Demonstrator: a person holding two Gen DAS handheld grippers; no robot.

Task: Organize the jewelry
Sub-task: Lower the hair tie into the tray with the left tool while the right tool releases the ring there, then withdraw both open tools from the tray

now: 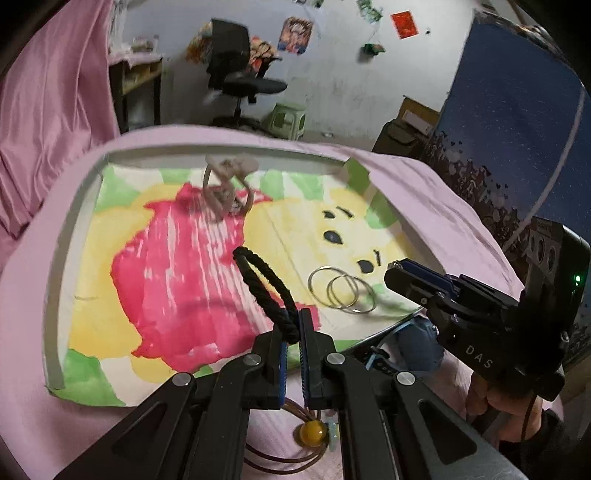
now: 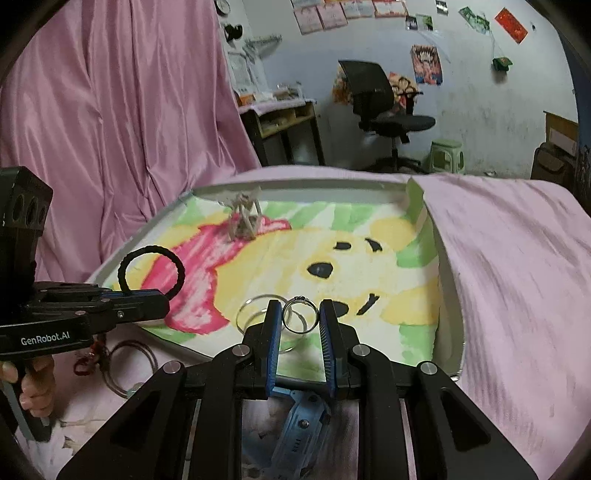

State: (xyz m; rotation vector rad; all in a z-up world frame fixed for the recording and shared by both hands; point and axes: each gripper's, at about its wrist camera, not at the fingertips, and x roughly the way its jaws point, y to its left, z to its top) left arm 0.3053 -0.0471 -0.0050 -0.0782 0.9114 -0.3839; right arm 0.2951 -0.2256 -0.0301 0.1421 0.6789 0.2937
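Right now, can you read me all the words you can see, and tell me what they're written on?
"DAS" on the body of the right gripper, seen from the left wrist camera.
"GenRobot.AI" on the side of the left gripper, seen from the right wrist camera.
The blue strap under the right gripper has small marks, too blurred to read.
The wall posters and the red paper are too small and blurred to read.

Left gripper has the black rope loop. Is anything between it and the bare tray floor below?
Nothing visible. The black rope loop held by the left gripper hangs over bare tray floor; the silver rings lie to its right.
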